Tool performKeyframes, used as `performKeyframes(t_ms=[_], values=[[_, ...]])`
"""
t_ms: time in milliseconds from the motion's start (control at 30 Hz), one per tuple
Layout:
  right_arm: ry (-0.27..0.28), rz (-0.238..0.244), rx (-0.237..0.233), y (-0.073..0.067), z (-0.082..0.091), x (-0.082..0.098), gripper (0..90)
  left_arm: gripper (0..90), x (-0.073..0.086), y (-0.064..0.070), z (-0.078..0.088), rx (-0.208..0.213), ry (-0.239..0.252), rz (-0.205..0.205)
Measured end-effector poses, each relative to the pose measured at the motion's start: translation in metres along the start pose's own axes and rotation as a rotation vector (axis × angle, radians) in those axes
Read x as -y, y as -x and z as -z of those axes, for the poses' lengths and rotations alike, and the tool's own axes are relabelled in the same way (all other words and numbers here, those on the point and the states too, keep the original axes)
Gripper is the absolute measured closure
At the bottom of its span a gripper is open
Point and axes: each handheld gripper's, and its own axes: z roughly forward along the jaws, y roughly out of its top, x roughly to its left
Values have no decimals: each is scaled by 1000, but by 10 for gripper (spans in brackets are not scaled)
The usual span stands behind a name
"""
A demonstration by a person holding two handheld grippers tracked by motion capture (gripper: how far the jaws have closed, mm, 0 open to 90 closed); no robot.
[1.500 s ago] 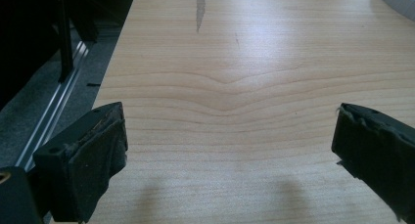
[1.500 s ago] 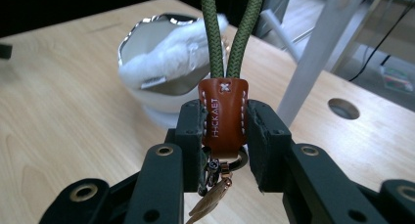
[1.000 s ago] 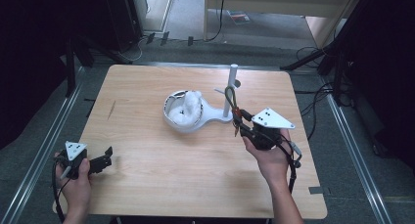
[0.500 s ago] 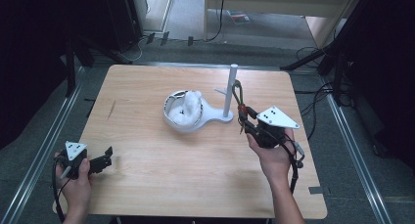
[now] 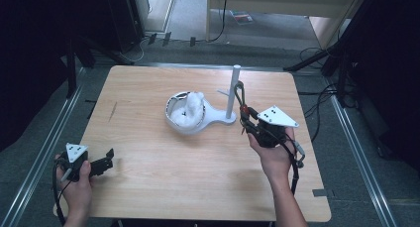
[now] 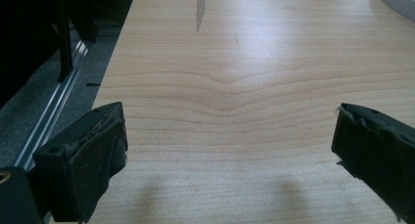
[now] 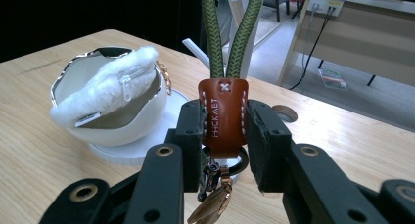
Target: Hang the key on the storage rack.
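Keychain (image 7: 223, 114) clamped between right gripper (image 7: 225, 131) fingers (image 7: 192, 131).

Wooden table (image 5: 148, 187), light grain, rounded corners, with a dark streak (image 5: 112, 111) near its left edge. A white stand (image 5: 218, 119) sits on it toward the far edge, about midway between left and right: a bowl (image 5: 174, 119) on a flat base, with an upright post (image 5: 233, 90) at its right.
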Motion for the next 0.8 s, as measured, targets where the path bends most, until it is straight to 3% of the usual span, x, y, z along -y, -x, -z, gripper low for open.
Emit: performKeyframes(t_ms=[800], values=[[-33,-6,-3,0,-17,5,702,8,0,0,0,1,1,0]])
